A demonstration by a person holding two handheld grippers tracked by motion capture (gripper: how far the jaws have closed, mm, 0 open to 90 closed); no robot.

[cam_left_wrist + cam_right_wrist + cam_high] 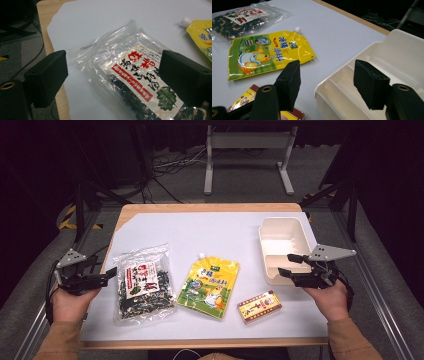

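Seaweed bag (144, 284) left, pouch (209, 289) middle, box (259, 307) beside (tray (283, 249) right)

1. Left hand (70, 302): enters from the bottom left edge, sleeve at the wrist, palm wrapped around the tool's rear.
2. Left gripper (111, 274): held low and roughly level, pointing rightward; grey three-cornered plate on top; jaws parted, nothing between the pads (47, 77).
3. Right hand (331, 299): enters from the bottom right, forearm angled inward.
4. Right gripper (288, 265): points leftward, plate uppermost; jaws stand apart, gripping nothing.
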